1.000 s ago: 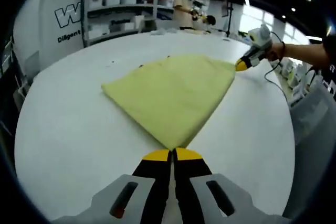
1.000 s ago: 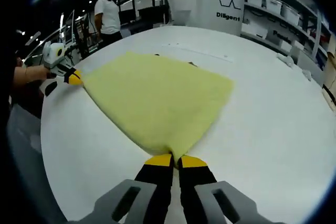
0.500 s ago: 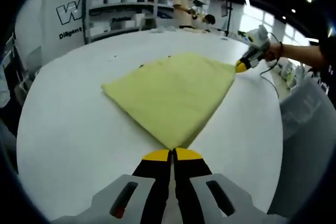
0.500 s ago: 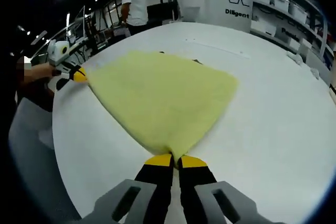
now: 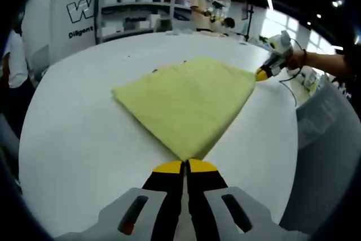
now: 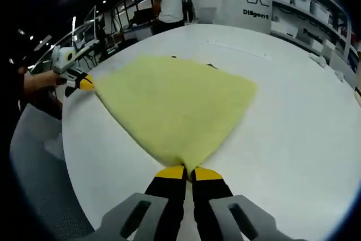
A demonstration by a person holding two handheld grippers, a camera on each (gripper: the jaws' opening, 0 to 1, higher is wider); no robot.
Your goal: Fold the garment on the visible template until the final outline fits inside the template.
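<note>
While both pairs of jaws are pressed together on corners of the yellow garment [image 5: 189,103], the cloth lies spread flat on the white table [image 5: 79,139], and everything else is best placed from it. At its nearest corner in the left gripper view, the left gripper [image 5: 185,166] pinches the point of the fabric between yellow-tipped jaws. At the garment's far right corner in that view, the right gripper [image 5: 260,74] grips the cloth, with the person's hand [image 5: 294,59] behind it. The right gripper view agrees: its own tips close on the near corner, and the left gripper shows at the garment's left corner.

Just past the garment's far edge, small dark marks [image 6: 210,66] sit on the table; they may be part of the template, but most of it is hidden under the cloth and I cannot tell its outline. Well beyond the garment stand shelves with bins [image 5: 132,9] and people [image 6: 169,1].

The likely trouble is in the fold to come. If one gripper lifts faster than the other, the cloth would skew and its edge would land outside the template. A thin pinch could also slip, dropping a corner mid-fold. Dragging rather than lifting might slide the whole garment off its marks.
</note>
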